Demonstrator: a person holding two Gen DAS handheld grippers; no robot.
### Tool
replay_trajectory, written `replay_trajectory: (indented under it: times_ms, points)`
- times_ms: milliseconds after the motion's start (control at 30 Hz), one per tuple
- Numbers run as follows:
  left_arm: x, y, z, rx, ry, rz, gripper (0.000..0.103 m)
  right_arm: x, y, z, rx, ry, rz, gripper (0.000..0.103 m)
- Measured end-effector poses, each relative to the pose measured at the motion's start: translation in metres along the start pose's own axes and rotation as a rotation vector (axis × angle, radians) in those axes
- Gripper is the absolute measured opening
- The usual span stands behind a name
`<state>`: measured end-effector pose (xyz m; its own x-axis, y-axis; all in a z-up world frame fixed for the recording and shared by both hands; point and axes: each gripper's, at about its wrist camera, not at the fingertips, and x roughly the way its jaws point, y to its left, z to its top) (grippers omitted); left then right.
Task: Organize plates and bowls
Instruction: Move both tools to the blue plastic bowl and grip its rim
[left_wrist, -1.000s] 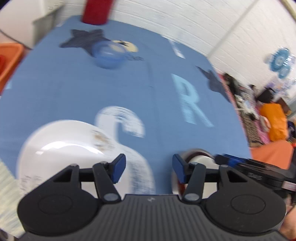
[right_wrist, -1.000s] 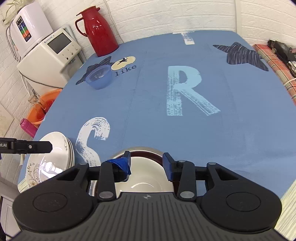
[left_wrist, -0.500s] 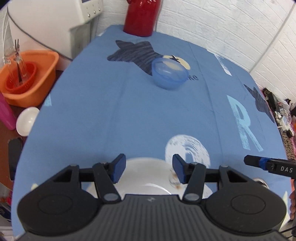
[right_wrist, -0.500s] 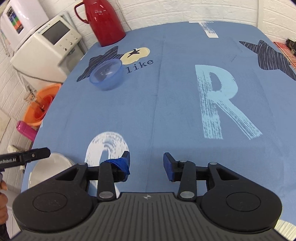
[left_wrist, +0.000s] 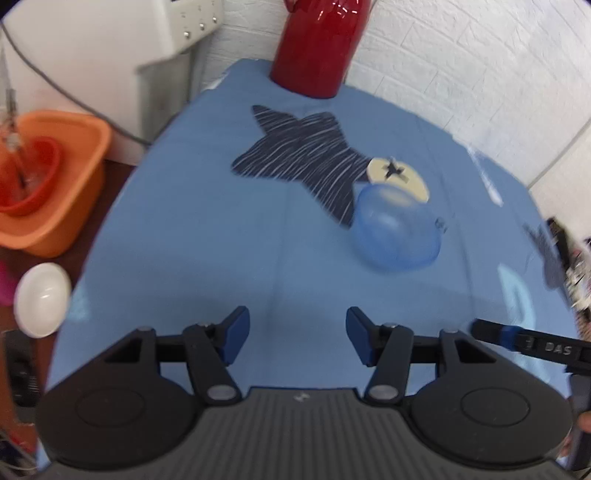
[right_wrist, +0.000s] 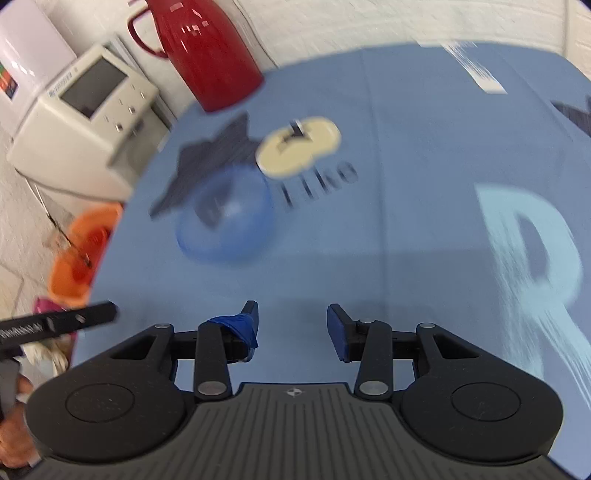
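Both tongs are gaping wide and carrying nothing, each pointing across the blue-clothed worktop (left_wrist: 221, 240) toward the translucent blue bowl (left_wrist: 397, 229), which is sitting right of centre in the left wrist view, its rim overlapping the dark star print (left_wrist: 303, 155). The left tongs (left_wrist: 297, 334) are aiming a little left of it; the right tongs (right_wrist: 291, 326), in their own view, have the bowl at centre left. A red thermos (right_wrist: 210, 51) is standing behind. No plates are showing, so the bowl is probably the next pick.

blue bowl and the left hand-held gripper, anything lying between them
Nothing: in the left wrist view only bare blue tablecloth lies between the open left hand-held gripper and the blue bowl.
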<state>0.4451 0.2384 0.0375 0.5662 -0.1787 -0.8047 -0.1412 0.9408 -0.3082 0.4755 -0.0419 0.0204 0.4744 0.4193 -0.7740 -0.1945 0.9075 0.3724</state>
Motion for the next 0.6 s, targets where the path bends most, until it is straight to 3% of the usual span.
replay_trajectory:
  times_ms: [133, 233, 600]
  points:
    - [0.031, -0.015, 0.033, -0.019, -0.006, -0.031, 0.057, 0.03, 0.023, 0.04, -0.085, -0.039, -0.02, 0.026]
    - [0.058, -0.028, 0.043, -0.032, 0.012, -0.037, 0.057, 0.058, 0.027, 0.057, -0.112, -0.018, -0.045, 0.026]
    - [0.102, -0.041, 0.051, -0.001, 0.021, 0.009, 0.057, 0.087, 0.019, 0.066, -0.11, 0.021, -0.062, 0.026]
